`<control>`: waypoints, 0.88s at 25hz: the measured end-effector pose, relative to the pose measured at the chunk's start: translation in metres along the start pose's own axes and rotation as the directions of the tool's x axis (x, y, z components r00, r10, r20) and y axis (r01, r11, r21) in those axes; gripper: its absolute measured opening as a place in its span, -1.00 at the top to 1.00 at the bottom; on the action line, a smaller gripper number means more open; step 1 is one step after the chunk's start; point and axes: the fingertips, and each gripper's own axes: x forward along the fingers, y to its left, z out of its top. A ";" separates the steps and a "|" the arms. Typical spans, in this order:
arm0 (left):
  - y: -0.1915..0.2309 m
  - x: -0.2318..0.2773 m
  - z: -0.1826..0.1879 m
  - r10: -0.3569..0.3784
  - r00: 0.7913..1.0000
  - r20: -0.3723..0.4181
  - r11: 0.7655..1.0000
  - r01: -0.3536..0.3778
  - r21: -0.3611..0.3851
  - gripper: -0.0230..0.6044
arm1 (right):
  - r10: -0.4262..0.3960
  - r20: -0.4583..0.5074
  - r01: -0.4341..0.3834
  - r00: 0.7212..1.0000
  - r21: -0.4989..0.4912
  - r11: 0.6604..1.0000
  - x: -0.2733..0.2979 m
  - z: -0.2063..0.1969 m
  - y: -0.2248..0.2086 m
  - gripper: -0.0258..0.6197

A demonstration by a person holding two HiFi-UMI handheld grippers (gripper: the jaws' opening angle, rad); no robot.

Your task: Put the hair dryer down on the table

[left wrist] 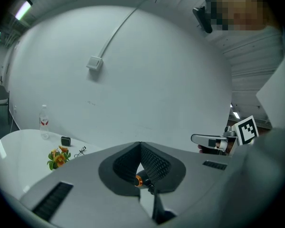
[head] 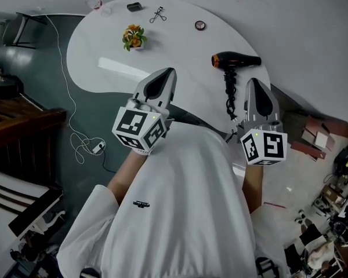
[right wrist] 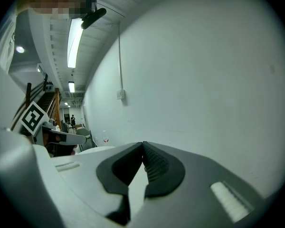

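White-shirted and standing at the white table, holding the left gripper and the right gripper up in front of the chest, both aiming out over the tabletop. Pressing the left jaws tight together, pads meeting at the tips, grasping nothing. Clenching the right jaws in the same way, with nothing between them either. Looking down on the black hair dryer lying on its side on the table near the right edge, orange end to the left in the head view, touching neither gripper. Seeing its black cord trailing toward the table's near edge, just ahead of the right gripper's tips. Also taking in, well apart from the dryer toward the far side, a small bunch of flowers, a clear bottle, an eyelash curler, a small black box and a round compact.
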 end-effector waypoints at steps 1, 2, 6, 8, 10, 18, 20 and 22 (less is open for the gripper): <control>-0.001 -0.002 0.003 0.001 1.000 0.009 1.000 -0.001 0.008 0.90 | 0.003 0.008 -0.003 1.000 -0.007 1.000 -0.001 0.004 0.002 0.88; -0.002 -0.004 0.006 0.001 1.000 0.017 1.000 -0.001 0.014 0.90 | 0.005 0.015 -0.005 1.000 -0.014 1.000 -0.003 0.007 0.003 0.88; -0.005 -0.010 0.015 -0.004 0.999 0.042 1.000 0.003 0.024 0.90 | 0.020 0.043 -0.020 0.999 -0.012 1.000 -0.009 0.017 0.008 0.89; -0.006 -0.012 0.018 -0.005 0.999 0.051 1.000 0.004 0.025 0.90 | 0.032 0.059 -0.032 0.998 0.002 0.999 -0.013 0.023 0.009 0.89; -0.008 -0.015 0.021 -0.005 0.998 0.058 1.000 0.003 0.029 0.90 | 0.034 0.077 -0.034 0.996 0.005 0.999 -0.017 0.029 0.010 0.88; -0.014 -0.022 0.027 -0.005 0.997 0.075 0.999 0.001 0.049 0.90 | 0.043 0.114 -0.038 0.992 -0.048 0.998 -0.025 0.041 0.016 0.89; -0.016 -0.023 0.028 -0.005 0.997 0.078 0.999 0.001 0.051 0.90 | 0.046 0.116 -0.040 0.992 -0.055 0.998 -0.026 0.042 0.017 0.88; -0.017 -0.022 0.029 -0.005 0.997 0.079 0.999 0.000 0.053 0.90 | 0.047 0.117 -0.041 0.992 -0.054 0.998 -0.027 0.040 0.017 0.89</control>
